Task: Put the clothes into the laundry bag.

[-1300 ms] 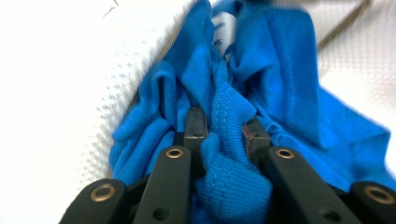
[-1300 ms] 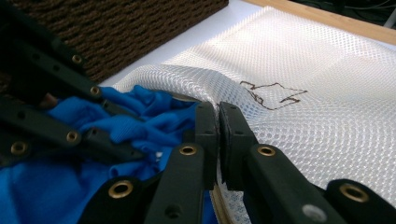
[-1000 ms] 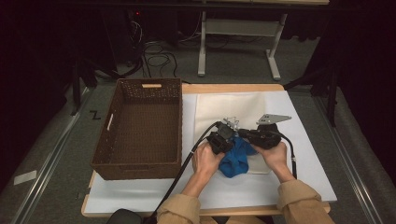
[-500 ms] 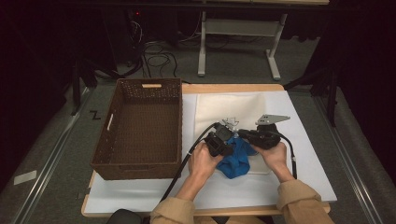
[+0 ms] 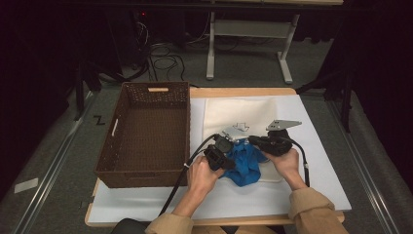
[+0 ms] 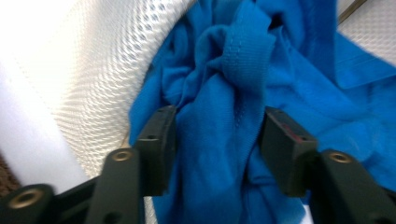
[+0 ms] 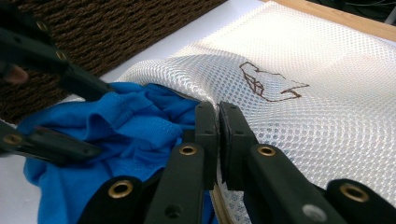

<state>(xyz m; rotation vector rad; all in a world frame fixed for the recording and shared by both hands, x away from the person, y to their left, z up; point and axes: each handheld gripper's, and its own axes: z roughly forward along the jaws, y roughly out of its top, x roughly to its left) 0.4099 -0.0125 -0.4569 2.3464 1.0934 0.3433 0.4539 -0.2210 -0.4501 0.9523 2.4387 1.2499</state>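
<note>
Left gripper [image 6: 217, 140]: jaws spread, bunched blue garment [image 6: 243, 93] between them.
Right gripper [image 7: 218, 135]: jaws pressed together on white mesh bag [image 7: 299, 112] edge (rim pinched).
Garment: lying at bag mouth, beside brown basket [image 5: 146, 131].

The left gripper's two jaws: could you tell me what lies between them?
A bunched fold of the blue garment lies between the left gripper's spread jaws, in the left gripper view.

A wood-edged table [image 5: 243, 91] stands on grey carpet [image 5: 58, 161] in a dim room, with tangled cables [image 5: 163, 53] and what may be a white desk frame [image 5: 248, 36] beyond it.
</note>
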